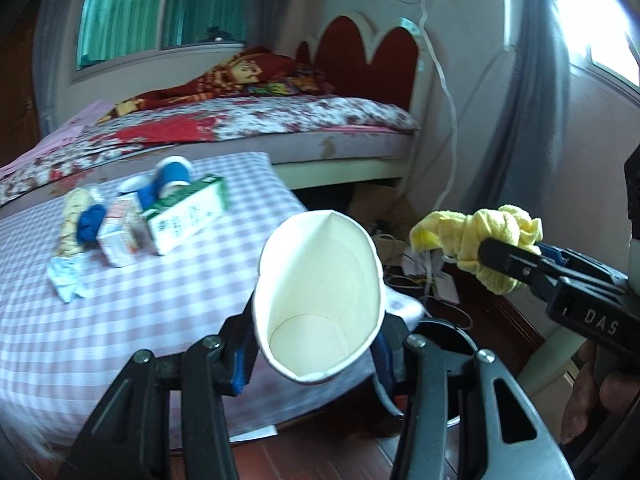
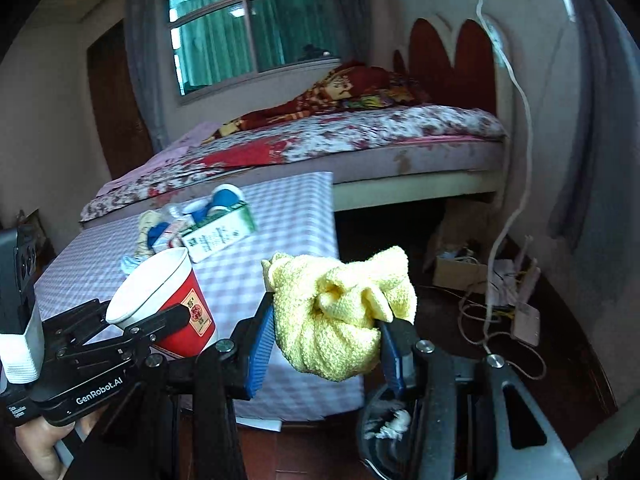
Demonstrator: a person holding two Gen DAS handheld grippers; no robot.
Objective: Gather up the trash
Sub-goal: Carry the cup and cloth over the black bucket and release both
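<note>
Both tools are loaded and lifted off the table, which looks to me like a carry toward a bin. The left gripper (image 1: pixel 316 344) is clenched on a squashed paper cup, white inside and red outside (image 1: pixel 320 300), its mouth pinched into a pointed oval by the squeeze; the right gripper (image 2: pixel 326 336) is clamped on a bunched yellow knitted cloth (image 2: pixel 340 312) that bulges out between its blue pads (image 2: pixel 262 344). Each is held past the near edge of the lilac-and-white checked tablecloth (image 1: pixel 100 312), probably so the load can drop into the dark round bin (image 2: pixel 384 432) below, where a bit of white scrap already lies. That bin interior shows only from the right wrist; from the left wrist just a dark rim peeks beside the cup. The right view also gives the cup's red side with its label, while the left view looks straight down into its white hollow. More trash waits on the table: a green-and-white carton lying on its side (image 1: pixel 188 216), blue paper cups (image 1: pixel 174 172) and crumpled wrappers (image 1: pixel 74 220), all well apart from both grippers. Behind stands a bed with a floral cover (image 2: pixel 360 132).
</note>
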